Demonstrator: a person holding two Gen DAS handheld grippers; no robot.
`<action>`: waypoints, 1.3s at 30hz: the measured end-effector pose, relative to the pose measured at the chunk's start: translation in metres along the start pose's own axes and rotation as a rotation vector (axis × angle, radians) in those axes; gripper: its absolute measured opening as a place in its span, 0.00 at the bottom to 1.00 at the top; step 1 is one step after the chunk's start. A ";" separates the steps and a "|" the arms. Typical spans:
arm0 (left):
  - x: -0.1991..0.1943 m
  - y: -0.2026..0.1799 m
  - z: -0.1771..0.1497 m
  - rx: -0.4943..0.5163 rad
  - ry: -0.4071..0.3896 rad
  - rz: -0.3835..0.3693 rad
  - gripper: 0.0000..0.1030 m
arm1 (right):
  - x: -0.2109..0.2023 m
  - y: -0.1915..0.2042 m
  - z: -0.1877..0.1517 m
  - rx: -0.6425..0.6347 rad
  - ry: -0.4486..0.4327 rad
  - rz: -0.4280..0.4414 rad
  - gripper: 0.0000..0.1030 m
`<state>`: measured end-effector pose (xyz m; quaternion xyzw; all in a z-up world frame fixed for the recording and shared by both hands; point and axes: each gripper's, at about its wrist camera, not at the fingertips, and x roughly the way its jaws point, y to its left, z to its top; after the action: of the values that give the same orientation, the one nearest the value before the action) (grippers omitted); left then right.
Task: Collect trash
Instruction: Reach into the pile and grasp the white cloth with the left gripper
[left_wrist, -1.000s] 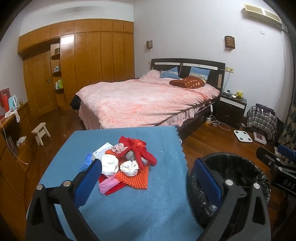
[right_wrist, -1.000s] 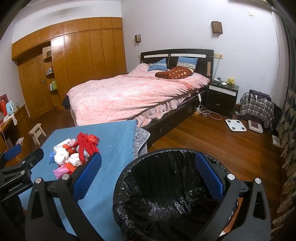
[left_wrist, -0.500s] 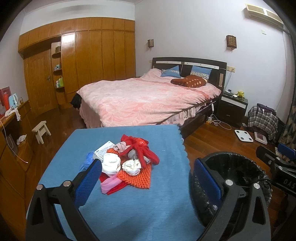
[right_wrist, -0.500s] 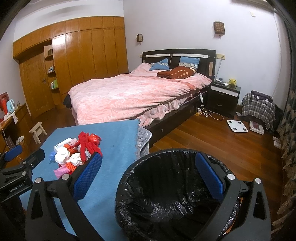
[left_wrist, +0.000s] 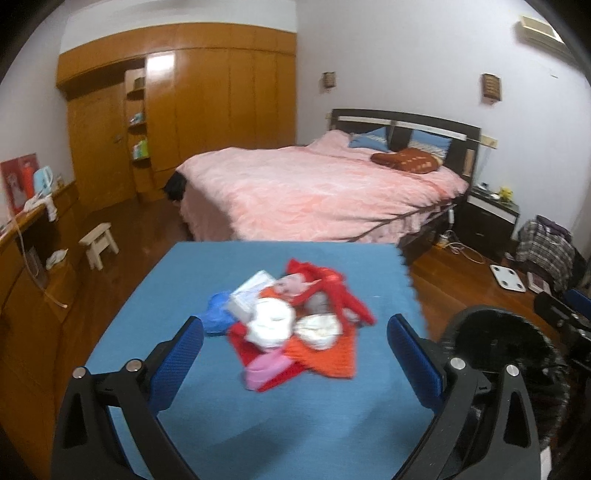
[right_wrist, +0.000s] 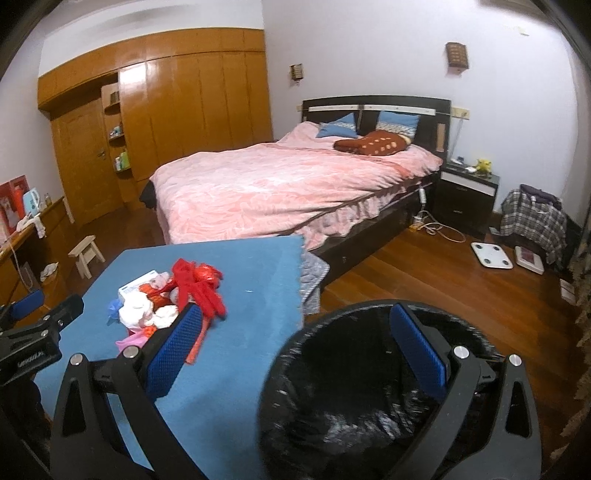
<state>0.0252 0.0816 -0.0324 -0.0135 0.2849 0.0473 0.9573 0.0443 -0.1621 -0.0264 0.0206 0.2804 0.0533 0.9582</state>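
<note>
A pile of trash (left_wrist: 291, 317) lies on the blue-covered table (left_wrist: 229, 406): crumpled white tissues, red plastic, an orange net, a pink piece, a blue bag and a white packet. It also shows in the right wrist view (right_wrist: 173, 299). My left gripper (left_wrist: 295, 354) is open and empty, just short of the pile. My right gripper (right_wrist: 295, 343) is open and empty above the rim of a black-lined trash bin (right_wrist: 369, 402), which stands on the floor right of the table. The bin also shows in the left wrist view (left_wrist: 506, 354).
A bed (right_wrist: 288, 184) with a pink cover stands behind the table. A wooden wardrobe (left_wrist: 184, 110) fills the far wall. A small stool (left_wrist: 98, 243) is at the left. A nightstand (right_wrist: 465, 195), a scale (right_wrist: 491, 254) and a plaid bag (right_wrist: 532, 218) are at the right.
Both grippers have shifted to the left and a little forward. The pile now sits centred between the left gripper's fingers, and the bin has slid right in both views.
</note>
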 end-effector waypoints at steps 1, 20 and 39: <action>0.005 0.007 -0.002 -0.004 0.005 0.011 0.94 | 0.006 0.006 -0.001 -0.007 0.006 0.006 0.96; 0.108 0.050 -0.029 0.009 0.102 0.063 0.89 | 0.123 0.080 -0.026 -0.080 0.134 0.075 0.95; 0.154 0.026 -0.035 0.042 0.182 -0.084 0.28 | 0.143 0.082 -0.027 -0.092 0.154 0.070 0.95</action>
<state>0.1319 0.1186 -0.1454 -0.0095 0.3710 -0.0005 0.9286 0.1426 -0.0640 -0.1198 -0.0175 0.3497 0.1010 0.9312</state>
